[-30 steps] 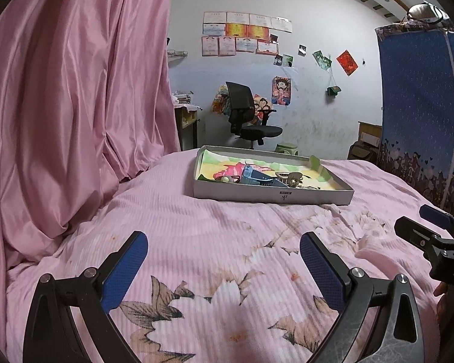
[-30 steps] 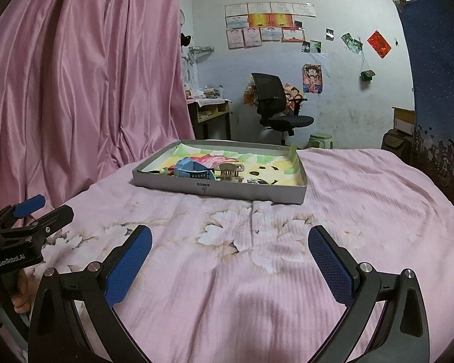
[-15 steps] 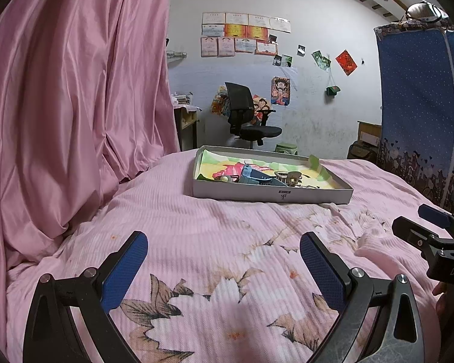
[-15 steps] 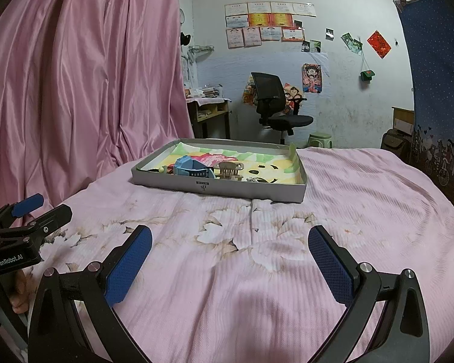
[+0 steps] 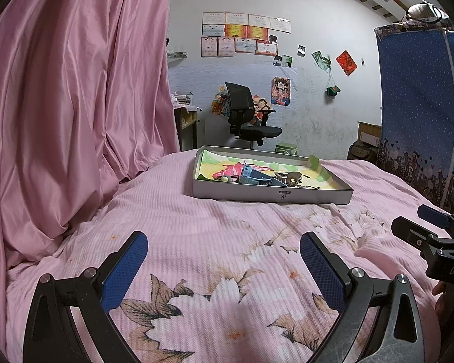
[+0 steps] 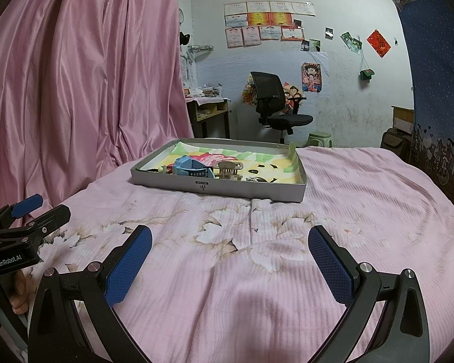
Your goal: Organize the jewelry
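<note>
Both tools low over the bed, pointing fwd. Left gripper (image 5: 224, 252) jaws spread wide, nothing btwn the blue pads, just bedspread under it. Right gripper (image 6: 230, 249) same story: wide open, holding nothing. Each one shows at the edge of the other's view, a hand partly visible under each.

Surface: pink ribbed bedspread (image 6: 363, 199) w/ faded flower print, a bit rumpled in the middle. Far along it sits the grey shallow tray (image 6: 221, 187), flat on the cover, well apart from both grippers. Inside on a colourful liner: blue hair clip (image 6: 190, 167) toward the left, beige claw clip (image 6: 228, 169) just right of it, small dark bits scattered further right, too small to tell what.

Room: pink satin curtain (image 5: 60, 106) fills the left side, blue dotted fabric wardrobe (image 5: 420, 115) on the right. Far wall pale, w/ a row of certificates (image 6: 266, 22), photos, a cartoon poster. Black office chair (image 6: 272, 103) beyond the bed, small desk (image 6: 208, 112) left of it, green stool (image 6: 319, 139) on the floor to the chair's right
</note>
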